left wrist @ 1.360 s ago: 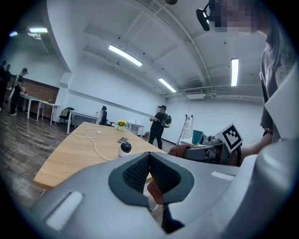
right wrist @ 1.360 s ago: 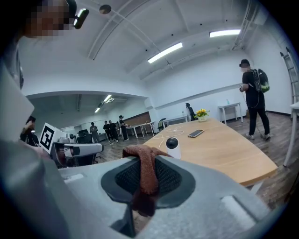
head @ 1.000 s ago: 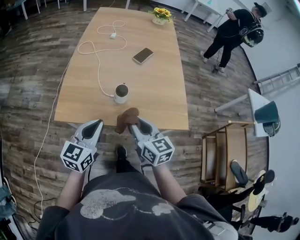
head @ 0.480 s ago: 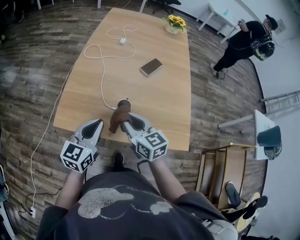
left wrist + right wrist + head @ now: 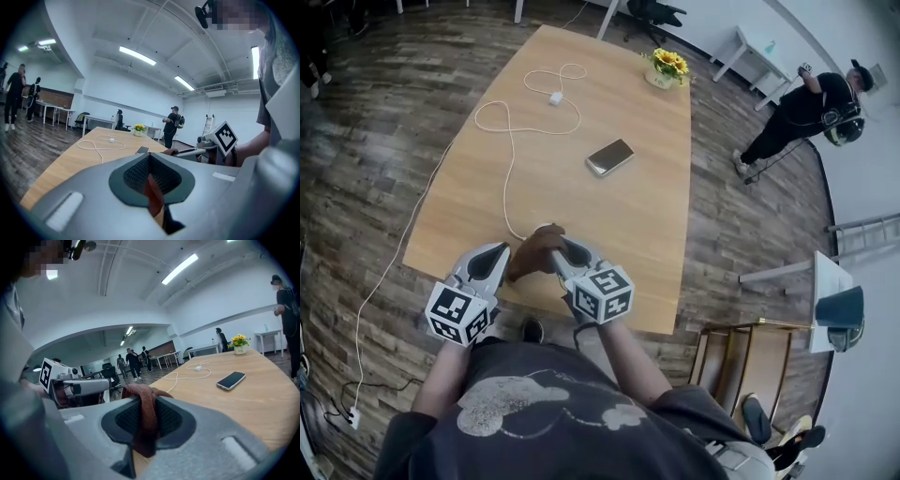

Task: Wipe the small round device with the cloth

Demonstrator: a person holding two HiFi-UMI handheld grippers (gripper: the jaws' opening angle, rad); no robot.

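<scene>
Ahead of my right gripper (image 5: 564, 247), the table (image 5: 647, 225) lay bare toward its right edge, open as far as the phone (image 5: 610, 157) at mid-table. On the left, the white cable (image 5: 508, 159) ran away from the near edge and looped across the far half. My left gripper (image 5: 499, 253) crowded close, with the cloth (image 5: 531, 258) filling the gap between us. A flower pot (image 5: 667, 67) stood at the far edge.

The head view looks steeply down on the table (image 5: 609, 216); both gripper views skim low across it.
</scene>
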